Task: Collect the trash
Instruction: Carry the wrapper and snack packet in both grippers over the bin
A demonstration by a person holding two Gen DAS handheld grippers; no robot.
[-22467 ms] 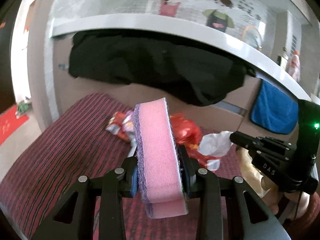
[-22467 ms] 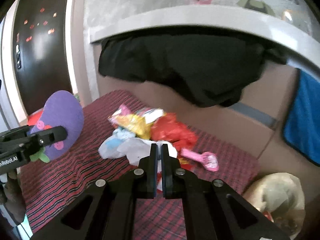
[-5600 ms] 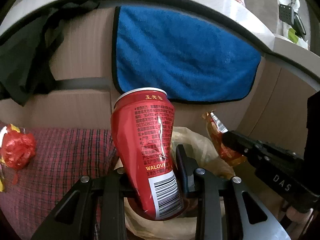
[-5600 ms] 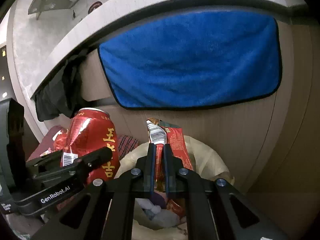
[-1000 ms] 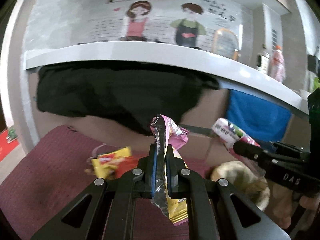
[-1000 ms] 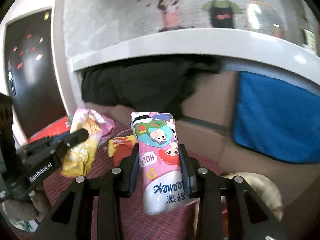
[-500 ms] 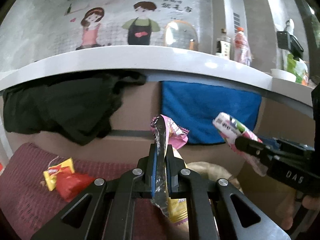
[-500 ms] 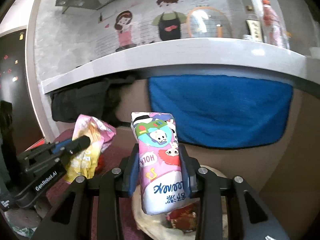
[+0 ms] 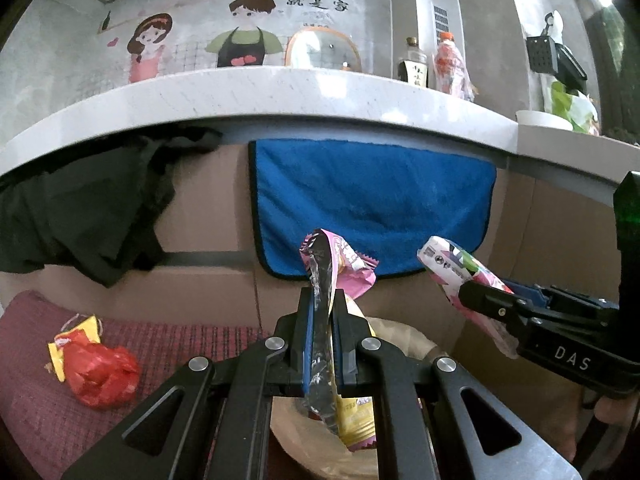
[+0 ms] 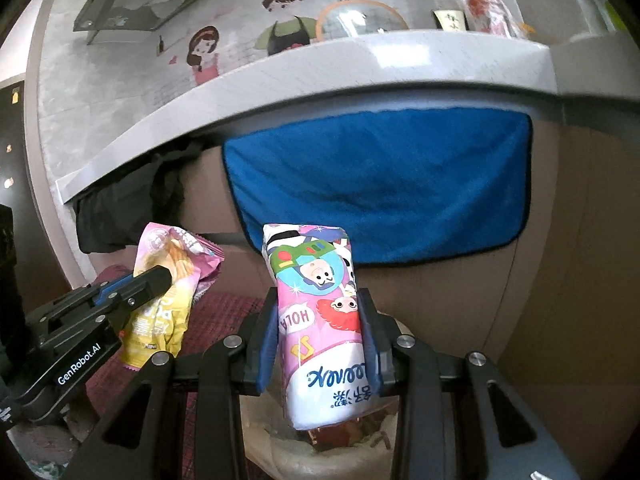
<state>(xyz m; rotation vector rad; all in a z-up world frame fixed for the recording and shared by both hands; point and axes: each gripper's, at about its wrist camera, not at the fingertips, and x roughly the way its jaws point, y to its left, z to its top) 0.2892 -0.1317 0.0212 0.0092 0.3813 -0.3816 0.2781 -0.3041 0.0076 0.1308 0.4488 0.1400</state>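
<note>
1. The left gripper [image 9: 320, 336] is clenched on a pink-and-yellow snack wrapper [image 9: 340, 272], which hangs flat between the pads above the near rim of the trash bag [image 9: 400, 332].
2. The right gripper [image 10: 320, 344] grasps a cartoon-printed tissue pack [image 10: 316, 308] by its two sides, the pack upright and poised over the open bag [image 10: 272, 448] below.
3. The bag stands on the floor at the right end of the red plaid seat [image 9: 180, 344], below the front of the counter [image 9: 280, 92] where a blue towel [image 9: 372, 208] hangs.
4. A red wrapper [image 9: 100, 372] with a yellow scrap [image 9: 84, 332] lies on the seat toward its left end, well apart from the bag.
5. The step in hand looks to be the drop: both items appear carried to the bag and neither is yet let go.
6. The next move likely calls for lowering each gripper over the bag's mouth and parting the jaws, so that the light wrapper falls inside and does not drift past the rim.
7. The seat's red wrapper and scrap would remain to be collected.
</note>
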